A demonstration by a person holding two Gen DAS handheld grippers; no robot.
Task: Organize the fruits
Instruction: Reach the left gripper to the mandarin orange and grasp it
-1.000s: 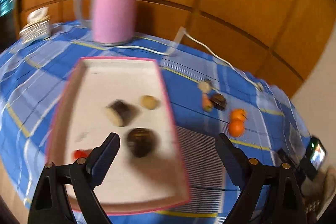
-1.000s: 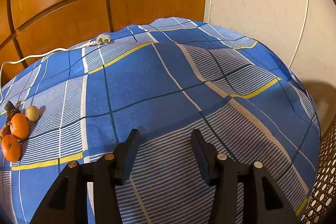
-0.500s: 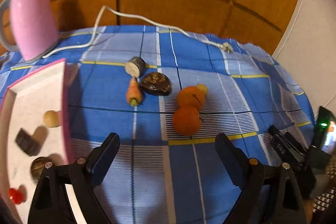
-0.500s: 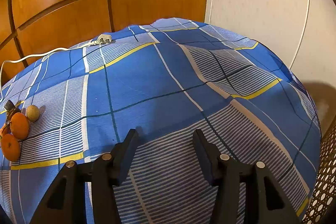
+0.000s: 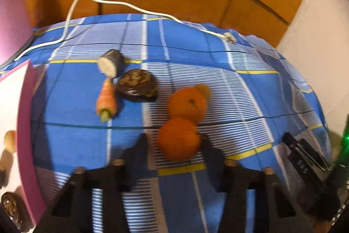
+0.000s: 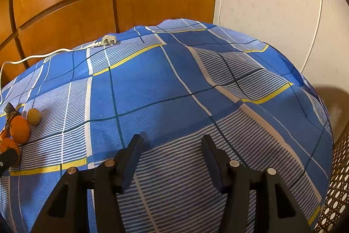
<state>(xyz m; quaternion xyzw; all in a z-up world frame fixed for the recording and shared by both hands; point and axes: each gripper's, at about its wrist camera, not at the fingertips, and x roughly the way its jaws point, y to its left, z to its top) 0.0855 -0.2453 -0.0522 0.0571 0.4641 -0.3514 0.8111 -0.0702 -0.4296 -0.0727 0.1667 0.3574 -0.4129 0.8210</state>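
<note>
In the left wrist view my left gripper (image 5: 174, 143) is open, its fingers on either side of the near orange (image 5: 178, 141) on the blue checked cloth. A second orange (image 5: 187, 104) sits just behind it, with a small tan fruit (image 5: 204, 90) beyond. A carrot (image 5: 106, 99), a dark brown fruit (image 5: 137, 85) and a cut dark piece (image 5: 111, 62) lie to the left. The pink-rimmed white tray (image 5: 24, 123) is at the far left with several pieces in it. My right gripper (image 6: 172, 145) is open and empty over bare cloth; the oranges (image 6: 19, 129) show at its far left.
A white power cord (image 5: 122, 6) with its plug (image 6: 106, 40) runs along the table's back edge. The pink kettle (image 5: 11, 14) stands at the far left. Wooden wall panels are behind. A wicker chair (image 6: 336, 185) is at the right. My right gripper (image 5: 305, 158) shows at the left view's right.
My left gripper has swung from over the tray to the right and moved in low, so its fingers now flank the near orange. The right gripper has barely moved.
</note>
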